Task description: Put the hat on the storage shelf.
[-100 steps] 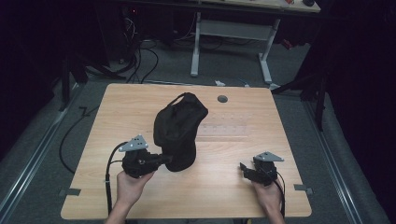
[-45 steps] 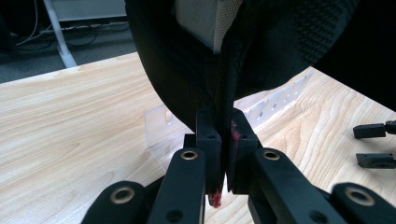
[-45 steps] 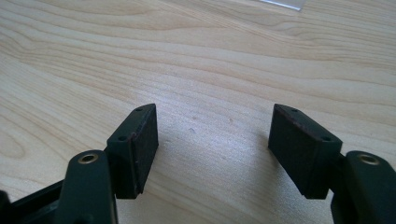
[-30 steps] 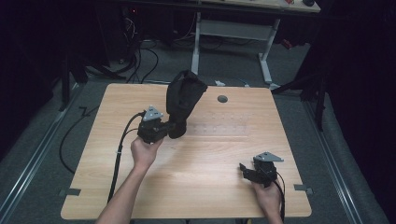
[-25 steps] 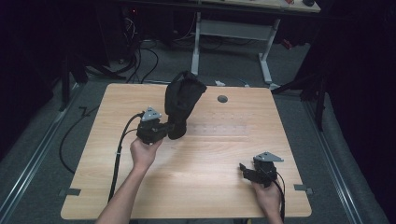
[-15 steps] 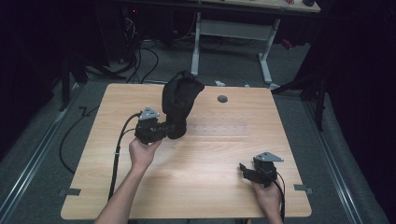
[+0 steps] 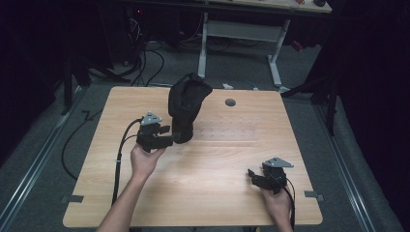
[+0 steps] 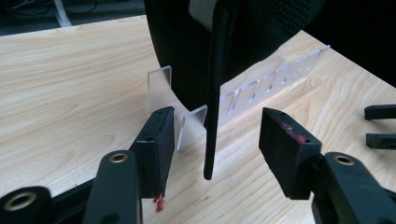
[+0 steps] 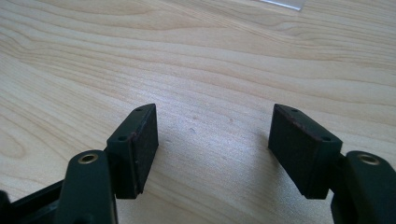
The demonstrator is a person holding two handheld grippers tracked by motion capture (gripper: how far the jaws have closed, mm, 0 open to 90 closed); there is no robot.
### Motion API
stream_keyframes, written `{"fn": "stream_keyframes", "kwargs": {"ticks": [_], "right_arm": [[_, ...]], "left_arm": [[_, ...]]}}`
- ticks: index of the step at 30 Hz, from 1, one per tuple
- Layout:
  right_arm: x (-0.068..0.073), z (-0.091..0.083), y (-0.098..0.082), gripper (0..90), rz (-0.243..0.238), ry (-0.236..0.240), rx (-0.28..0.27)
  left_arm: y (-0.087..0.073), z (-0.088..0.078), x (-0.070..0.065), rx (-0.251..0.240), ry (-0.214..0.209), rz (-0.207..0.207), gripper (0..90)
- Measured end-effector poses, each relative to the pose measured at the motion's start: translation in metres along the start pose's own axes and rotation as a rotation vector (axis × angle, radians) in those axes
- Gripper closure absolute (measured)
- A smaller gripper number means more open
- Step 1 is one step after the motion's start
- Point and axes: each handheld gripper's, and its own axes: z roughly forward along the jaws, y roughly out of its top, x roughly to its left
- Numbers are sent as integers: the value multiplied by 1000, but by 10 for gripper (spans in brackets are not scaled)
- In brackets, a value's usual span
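place: lab or workshop | signs: wooden table (image 7: 208, 193) on grey floor; loose cables (image 7: 145, 63) (dark surroundings); metal desk frame (image 7: 241, 31)

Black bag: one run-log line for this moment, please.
black bag upright on table | left gripper open, jaws just opened, strap between | right gripper open

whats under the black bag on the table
The black bag stands over a clear slotted acrylic rack on the wooden table; upright clear dividers show beside it. How far the rack runs beneath is covered by the bag.

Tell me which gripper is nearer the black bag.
Left. The left gripper is right at the black bag, open jaws straddling its strap; the right gripper rests apart near the table's front edge.
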Motion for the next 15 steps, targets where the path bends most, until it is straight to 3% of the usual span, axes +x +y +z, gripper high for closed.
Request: {"fn": "stream_keyframes", "kwargs": {"ticks": [15], "right_arm": [[0,0,0,333,0,0,0]], "left_arm": [[3,-18,1,-9,2,-33,416]]}}
